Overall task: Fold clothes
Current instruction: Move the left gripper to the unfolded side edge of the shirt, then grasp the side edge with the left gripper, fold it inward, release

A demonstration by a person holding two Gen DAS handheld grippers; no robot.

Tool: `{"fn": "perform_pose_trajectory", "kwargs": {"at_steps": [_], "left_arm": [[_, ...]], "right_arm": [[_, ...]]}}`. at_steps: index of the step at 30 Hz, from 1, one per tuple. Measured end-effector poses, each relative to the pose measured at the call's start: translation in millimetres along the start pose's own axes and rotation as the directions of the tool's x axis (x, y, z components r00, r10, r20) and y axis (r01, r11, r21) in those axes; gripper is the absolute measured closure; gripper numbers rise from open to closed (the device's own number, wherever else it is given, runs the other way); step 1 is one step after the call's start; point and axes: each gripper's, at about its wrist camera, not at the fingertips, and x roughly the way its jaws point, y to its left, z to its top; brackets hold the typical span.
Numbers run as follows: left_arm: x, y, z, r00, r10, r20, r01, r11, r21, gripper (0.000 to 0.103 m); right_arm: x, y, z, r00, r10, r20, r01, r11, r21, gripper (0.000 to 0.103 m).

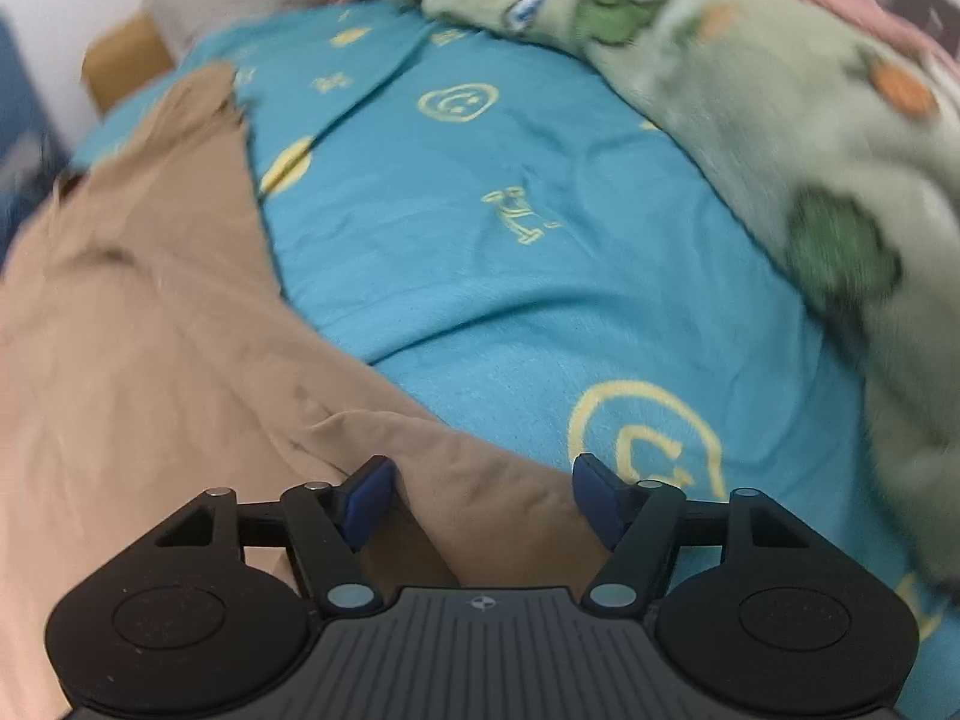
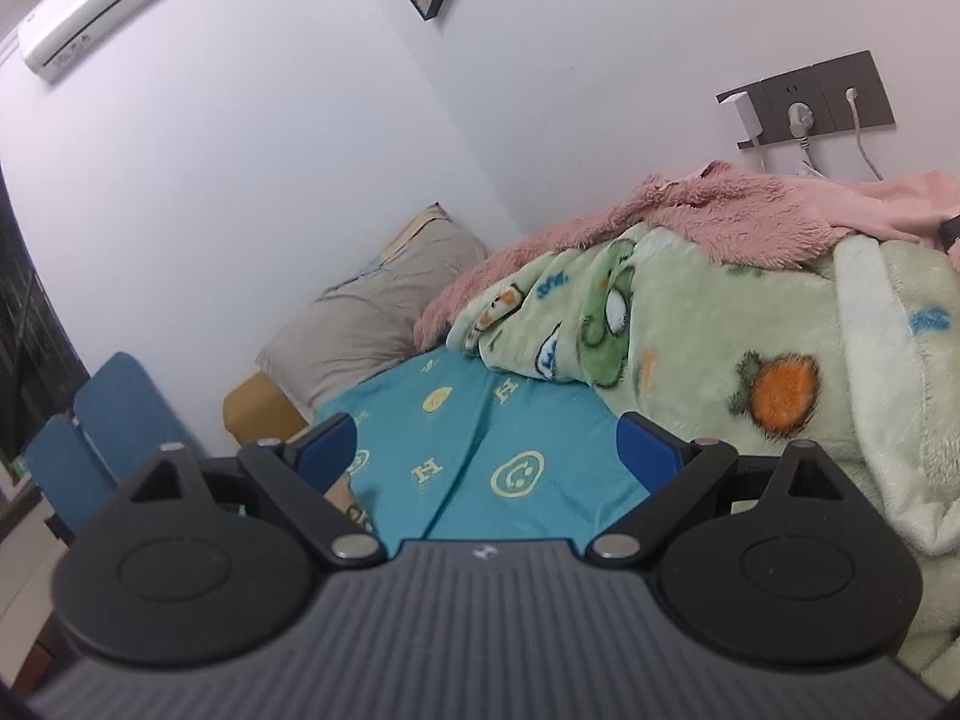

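A tan garment (image 1: 150, 324) lies spread over the left part of the teal patterned bedsheet (image 1: 480, 252). My left gripper (image 1: 483, 498) is open just above the garment's near right edge, a fold of tan cloth lying between its blue fingers (image 1: 366, 501). My right gripper (image 2: 489, 450) is open and empty, raised above the bedsheet (image 2: 480, 456). A small bit of tan cloth (image 2: 345, 495) shows behind its left finger.
A green cartoon blanket (image 1: 780, 138) (image 2: 720, 360) is heaped on the right of the bed, with a pink fleece (image 2: 690, 204) over it. A grey pillow (image 2: 372, 324) lies at the head, by the white wall. A blue chair (image 2: 102, 420) stands left of the bed.
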Motion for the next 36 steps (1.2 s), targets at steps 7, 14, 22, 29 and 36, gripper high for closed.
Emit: {"fn": "perform_pose_trajectory", "kwargs": {"at_steps": [7,14,22,29,36], "left_arm": [[-9,19,3,0.998,-0.043,0.037,0.045,0.997,-0.064,0.098],[-74,100,-12,0.963,-0.233,0.134,0.264,0.911,-0.317,0.099],[-135,221,-60,0.919,-0.35,0.182,0.393,0.761,-0.516,0.099],[-101,266,-112,0.936,-0.352,0.023,0.293,0.739,-0.606,0.085],[-89,258,-112,0.951,-0.309,-0.022,0.247,0.798,-0.549,0.047]], "right_arm": [[-4,-7,0,0.999,-0.023,0.027,0.022,0.999,0.023,0.008],[-6,-4,0,0.999,-0.027,0.044,0.027,1.0,0.012,0.008],[4,28,-12,0.999,-0.009,-0.034,0.005,0.992,-0.13,0.008],[19,68,-41,0.983,0.009,-0.183,-0.058,0.963,-0.264,0.008],[24,102,-78,0.951,0.05,-0.304,-0.148,0.939,-0.31,0.008]]}}
